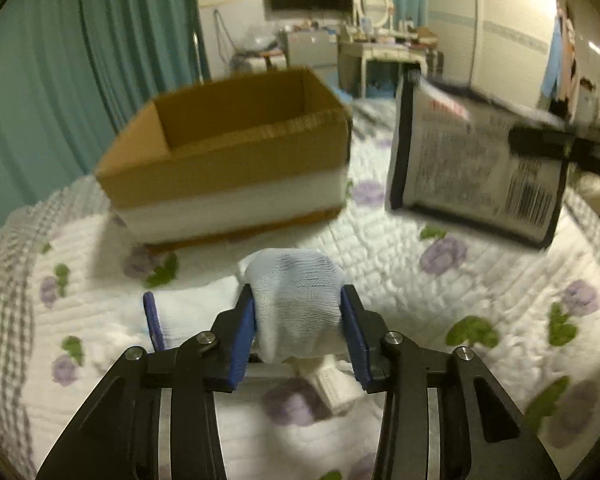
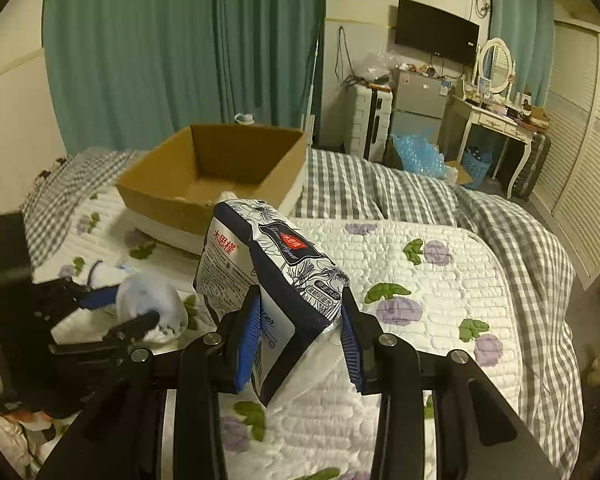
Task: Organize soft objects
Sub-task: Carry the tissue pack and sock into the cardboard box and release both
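My left gripper is shut on a pale blue-and-white knitted cloth bundle, held just above the quilt in front of an open cardboard box. My right gripper is shut on a tissue pack with dark blue floral print, held in the air above the quilt. The pack also shows in the left wrist view, to the right of the box. The left gripper with its cloth shows in the right wrist view, at the left. The box holds a small pale item.
The box stands on a white quilt with purple flowers over a grey checked blanket. Another white cloth with a blue edge lies left of the left gripper. Green curtains, a dresser and a TV are behind the bed.
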{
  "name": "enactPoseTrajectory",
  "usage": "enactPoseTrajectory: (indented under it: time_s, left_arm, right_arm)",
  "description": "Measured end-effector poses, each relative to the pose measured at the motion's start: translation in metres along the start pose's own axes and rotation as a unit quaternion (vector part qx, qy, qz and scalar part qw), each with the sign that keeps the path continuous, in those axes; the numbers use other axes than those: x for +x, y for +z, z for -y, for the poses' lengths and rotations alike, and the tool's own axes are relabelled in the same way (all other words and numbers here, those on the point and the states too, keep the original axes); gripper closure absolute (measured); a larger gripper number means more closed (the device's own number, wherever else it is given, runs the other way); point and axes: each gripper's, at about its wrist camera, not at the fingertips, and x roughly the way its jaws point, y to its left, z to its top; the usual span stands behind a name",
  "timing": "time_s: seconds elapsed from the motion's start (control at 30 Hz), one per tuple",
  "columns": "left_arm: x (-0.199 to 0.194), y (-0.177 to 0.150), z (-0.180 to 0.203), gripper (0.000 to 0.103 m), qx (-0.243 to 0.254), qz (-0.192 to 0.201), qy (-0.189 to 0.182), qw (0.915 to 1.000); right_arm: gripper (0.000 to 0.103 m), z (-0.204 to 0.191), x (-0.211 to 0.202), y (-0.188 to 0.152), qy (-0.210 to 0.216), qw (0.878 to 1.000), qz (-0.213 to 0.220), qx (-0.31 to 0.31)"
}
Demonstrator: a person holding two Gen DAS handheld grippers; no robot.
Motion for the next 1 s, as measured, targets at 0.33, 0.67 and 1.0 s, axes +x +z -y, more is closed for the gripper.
enactPoseTrajectory:
  time_s: [0.33,0.67,1.0]
  left_arm:
    - [-0.080,0.056,-0.033,0.063,-0.001,0.085,0.017,0.9962]
    - [-0.040,0.120,-0.072,0.063,-0.007,0.114,0.037,0.9928]
    - [0.068,0.128,-0.096,0.057,0.024,0.096,0.057,0.9934]
  right_arm:
    - [0.067,-0.042,-0.056,0.044,-0.004,0.997,0.069,-0.021]
    - [0.067,-0.055,-0.008,0.123,0.001,0.994,0.107,-0.003]
    - [0.066,-0.053,0.112,0.144,0.006,0.998,0.066,0.012]
